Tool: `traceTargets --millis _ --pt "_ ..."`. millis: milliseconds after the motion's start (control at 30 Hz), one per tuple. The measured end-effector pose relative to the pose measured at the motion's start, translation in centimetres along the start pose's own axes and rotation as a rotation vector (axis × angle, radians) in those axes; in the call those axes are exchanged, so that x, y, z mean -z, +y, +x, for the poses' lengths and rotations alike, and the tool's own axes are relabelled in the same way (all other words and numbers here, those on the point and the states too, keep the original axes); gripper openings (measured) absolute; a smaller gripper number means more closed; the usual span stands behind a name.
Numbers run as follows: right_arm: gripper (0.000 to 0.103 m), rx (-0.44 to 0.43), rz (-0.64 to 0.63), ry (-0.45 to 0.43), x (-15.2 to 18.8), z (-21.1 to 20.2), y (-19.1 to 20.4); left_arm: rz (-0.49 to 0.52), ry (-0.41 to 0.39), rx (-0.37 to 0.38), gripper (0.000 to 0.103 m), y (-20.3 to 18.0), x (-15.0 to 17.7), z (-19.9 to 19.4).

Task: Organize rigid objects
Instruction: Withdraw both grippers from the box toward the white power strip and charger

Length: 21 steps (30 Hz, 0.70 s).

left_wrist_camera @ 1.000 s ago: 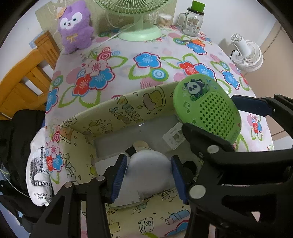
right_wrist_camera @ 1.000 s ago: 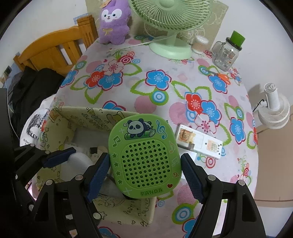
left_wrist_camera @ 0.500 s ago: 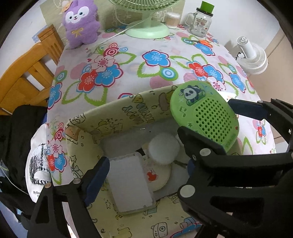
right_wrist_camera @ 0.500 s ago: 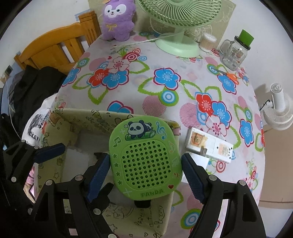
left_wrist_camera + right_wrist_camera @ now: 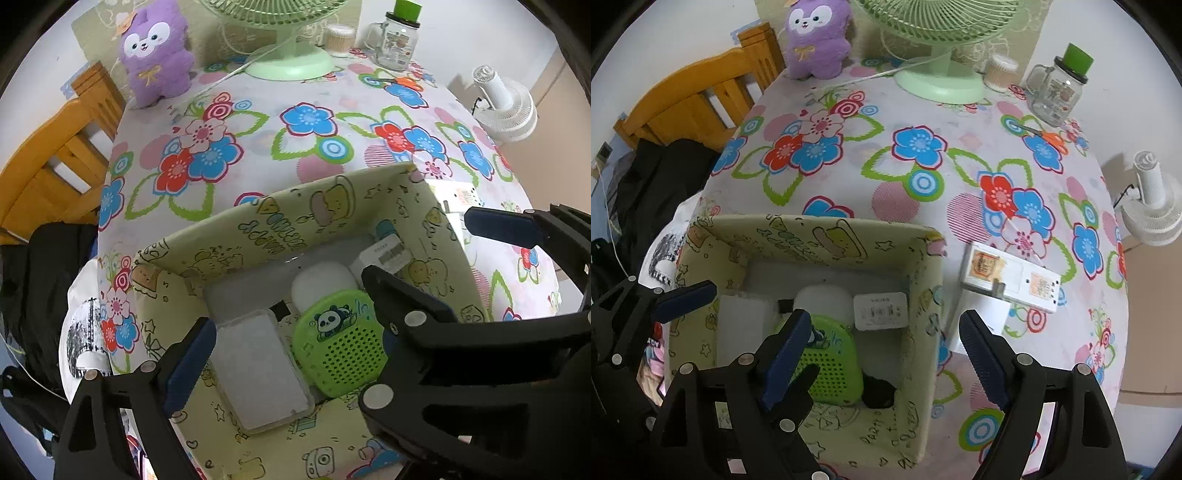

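A yellow-green cartoon-print fabric box (image 5: pixel 280 236) (image 5: pixel 923 306) stands on the flowered tablecloth. In it lie a green panda speaker (image 5: pixel 340 347) (image 5: pixel 831 373), a white rectangular case (image 5: pixel 258 369), a white round item (image 5: pixel 321 284) and a white adapter (image 5: pixel 881 312). My left gripper (image 5: pixel 288 350) hovers over the box with its jaws opening; the case lies loose beneath them. My right gripper (image 5: pixel 884 358) is also opening above the box's right half, and the speaker rests free under its left finger. A white flat packet (image 5: pixel 1008 280) lies on the table to the right of the box.
At the table's far edge stand a green fan (image 5: pixel 938 81), a purple plush (image 5: pixel 816 37), a cotton-swab tub (image 5: pixel 999 74) and a glass jar mug (image 5: pixel 1056 92); orange scissors (image 5: pixel 1049 138) lie near it. A wooden chair (image 5: pixel 690 107) and dark bags are left, a white fan (image 5: pixel 1152 206) right.
The left gripper let go of the white item and spread wide. The right gripper lowered the panda speaker into the box and released it; it now lies on the box floor.
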State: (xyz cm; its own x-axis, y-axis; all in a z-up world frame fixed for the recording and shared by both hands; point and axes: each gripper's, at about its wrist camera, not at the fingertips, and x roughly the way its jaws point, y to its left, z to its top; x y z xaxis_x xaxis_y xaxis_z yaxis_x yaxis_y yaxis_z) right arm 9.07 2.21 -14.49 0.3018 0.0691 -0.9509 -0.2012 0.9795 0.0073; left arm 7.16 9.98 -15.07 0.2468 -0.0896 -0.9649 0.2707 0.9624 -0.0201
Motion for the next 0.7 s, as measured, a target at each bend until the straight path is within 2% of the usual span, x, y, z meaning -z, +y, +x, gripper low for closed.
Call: traceTargets --millis 267,700 --pt "0.085 0.002 0.029 -0.021 1.0 -1.1 -1.3 0.029 -0.028 -0.018 0.093 -1.6 0.1 -0.9" --pt "0.085 0.019 0.001 -0.112 1.9 -4.7 -3.2 -0.007 -0.085 -0.06 0.093 -4.2 -0.1 -3.6"
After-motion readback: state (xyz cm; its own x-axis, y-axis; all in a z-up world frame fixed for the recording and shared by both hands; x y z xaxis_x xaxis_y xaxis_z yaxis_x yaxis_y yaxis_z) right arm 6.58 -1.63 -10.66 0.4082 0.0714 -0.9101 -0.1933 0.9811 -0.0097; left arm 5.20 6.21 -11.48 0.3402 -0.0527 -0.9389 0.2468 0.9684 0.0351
